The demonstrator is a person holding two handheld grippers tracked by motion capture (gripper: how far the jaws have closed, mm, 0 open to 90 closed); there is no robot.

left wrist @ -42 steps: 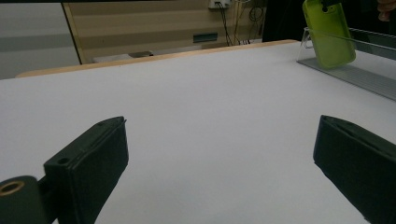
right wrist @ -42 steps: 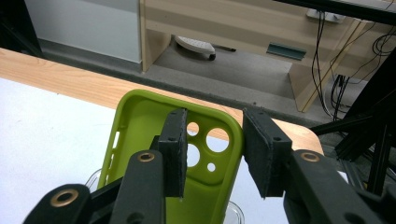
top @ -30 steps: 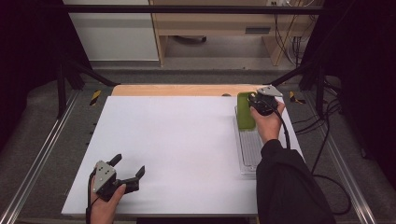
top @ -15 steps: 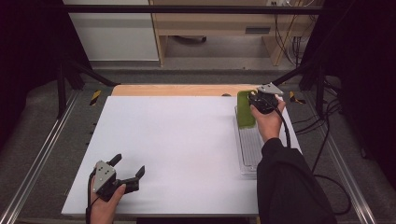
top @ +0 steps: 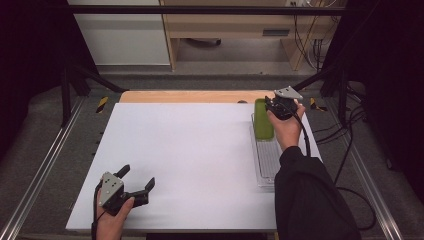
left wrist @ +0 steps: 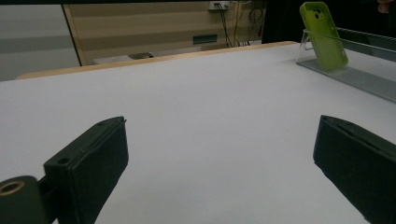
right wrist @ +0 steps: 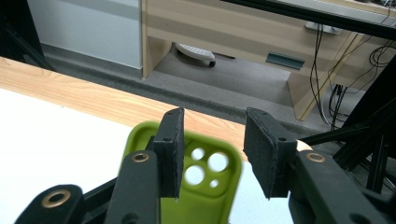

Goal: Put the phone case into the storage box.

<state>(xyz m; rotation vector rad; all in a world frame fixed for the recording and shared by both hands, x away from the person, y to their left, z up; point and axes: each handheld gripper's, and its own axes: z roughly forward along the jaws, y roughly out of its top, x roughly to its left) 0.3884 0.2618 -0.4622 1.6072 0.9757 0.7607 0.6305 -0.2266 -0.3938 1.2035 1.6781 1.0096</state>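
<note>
Nothing much has shifted since a second ago: both hands sit where they were, phone case in the same slot, right jaws about the same gap.

Largest first. White table (top: 190, 150) carries a clear ribbed rack (top: 267, 162) along its right edge. Green phone case (top: 263, 120) stands in the rack's far end, leaning back against the clear end wall, as the left gripper view shows it (left wrist: 323, 35).

Orientation: long axis runs up-down, tilted back off vertical. Camera cutouts at the top. In the right gripper view the cutout end (right wrist: 201, 168) faces the camera, so the top edge points up toward the right gripper (right wrist: 212, 154).

Handling, my read: light, thin-walled, probably flexible rubbery plastic. Not fragile, likely not slippery against the pads. Squeezing across the wide face would bow it, so I'd pinch the top rim or the two long side edges, clear of the camera holes, and lift straight along the lean so it doesn't snag the rack ribs.

Right gripper (top: 281, 106): jaws narrow, straddling above the top of the case, pads not pressing on it, nothing gripped.

Left gripper (top: 135, 187): parked near the front left corner of the table, jaws wide, nothing between them, well apart from the case.
</note>
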